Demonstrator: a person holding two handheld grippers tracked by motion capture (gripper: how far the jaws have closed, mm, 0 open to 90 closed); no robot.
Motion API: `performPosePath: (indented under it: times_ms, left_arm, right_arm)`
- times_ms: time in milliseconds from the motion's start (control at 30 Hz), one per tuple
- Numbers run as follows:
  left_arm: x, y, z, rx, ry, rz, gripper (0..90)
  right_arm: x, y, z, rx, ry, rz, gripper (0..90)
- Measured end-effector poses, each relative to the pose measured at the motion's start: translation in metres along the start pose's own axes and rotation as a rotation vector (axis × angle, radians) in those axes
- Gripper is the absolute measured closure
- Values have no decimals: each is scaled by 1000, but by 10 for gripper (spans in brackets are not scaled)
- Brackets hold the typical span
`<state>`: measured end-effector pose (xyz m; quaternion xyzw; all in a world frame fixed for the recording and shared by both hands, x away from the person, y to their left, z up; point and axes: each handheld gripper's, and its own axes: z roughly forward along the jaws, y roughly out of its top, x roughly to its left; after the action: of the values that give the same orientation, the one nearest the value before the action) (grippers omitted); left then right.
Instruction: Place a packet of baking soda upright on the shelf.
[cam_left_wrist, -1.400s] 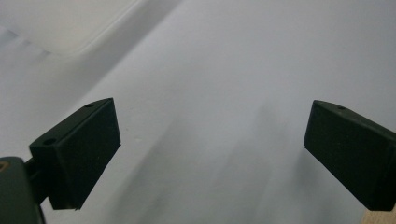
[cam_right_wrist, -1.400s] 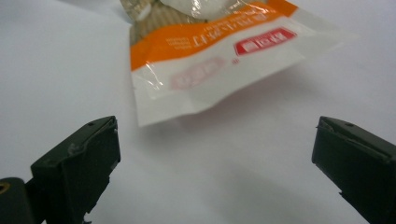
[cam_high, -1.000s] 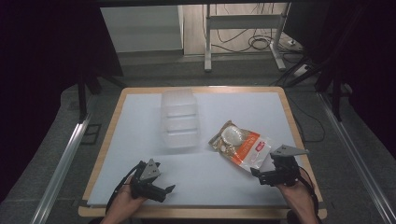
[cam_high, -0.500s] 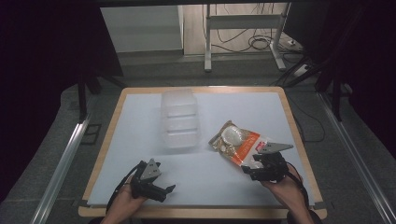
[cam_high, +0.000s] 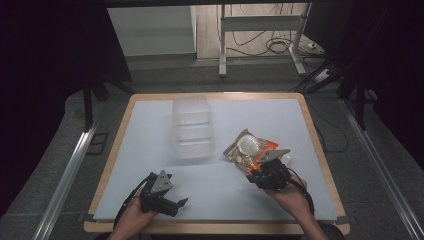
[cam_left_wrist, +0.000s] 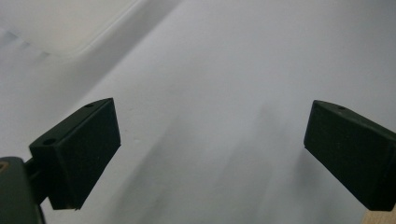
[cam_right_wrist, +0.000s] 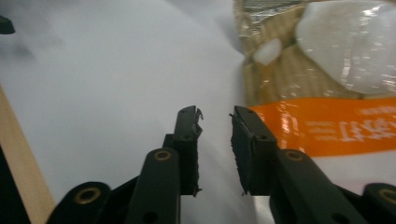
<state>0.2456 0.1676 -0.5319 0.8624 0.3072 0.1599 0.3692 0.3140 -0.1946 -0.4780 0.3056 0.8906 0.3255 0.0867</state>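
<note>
1. At the table's near right, my right gripper (cam_right_wrist: 215, 119) has just been closing; its jaws stand narrow, with nothing between them.
2. Its right jaw sits at the edge of the orange snack bag (cam_right_wrist: 327, 126).
3. Near left, my left gripper (cam_left_wrist: 210, 140) gapes wide over the bare white mat (cam_left_wrist: 224, 70).
4. Beyond stands the clear plastic container (cam_high: 192, 127).

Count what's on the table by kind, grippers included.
Clear plastic box: 1
Snack packet, orange and clear: 1
Handheld grippers: 2, the left gripper and the right gripper
Total: 4
</note>
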Motion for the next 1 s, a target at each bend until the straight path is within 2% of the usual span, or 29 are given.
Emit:
performPosePath:
  times_ms: [33, 167, 200, 333, 567, 700, 767, 900, 1000]
  left_arm:
    - [0, 0, 0, 0, -1, 0, 38]
    - [0, 0, 0, 0, -1, 0, 38]
    - [0, 0, 0, 0, -1, 1, 38]
    - [-1, 0, 0, -1, -2, 2, 38]
    - [-1, 0, 0, -2, -4, 3, 38]
    - [-1, 0, 0, -1, -4, 5, 38]
    - [-2, 0, 0, -1, -4, 6, 38]
    - [-2, 0, -1, -3, -4, 7, 38]
    - [-2, 0, 0, -1, -4, 6, 38]
  right_arm:
    - [3, 1, 5, 15, 13, -3, 759]
    - [4, -1, 12, 51, 29, 2, 819]
    - [5, -3, 14, 63, 20, 1, 855]
    - [6, -4, 17, 79, -1, -20, 884]
    - [5, -8, 23, 113, -33, -33, 888]
    - [0, -11, 22, 127, -78, -51, 887]
    - [-2, -12, 21, 127, -84, -54, 887]
    - [-7, -16, 19, 122, -64, -35, 887]
    - [-8, -16, 19, 129, -79, -44, 888]
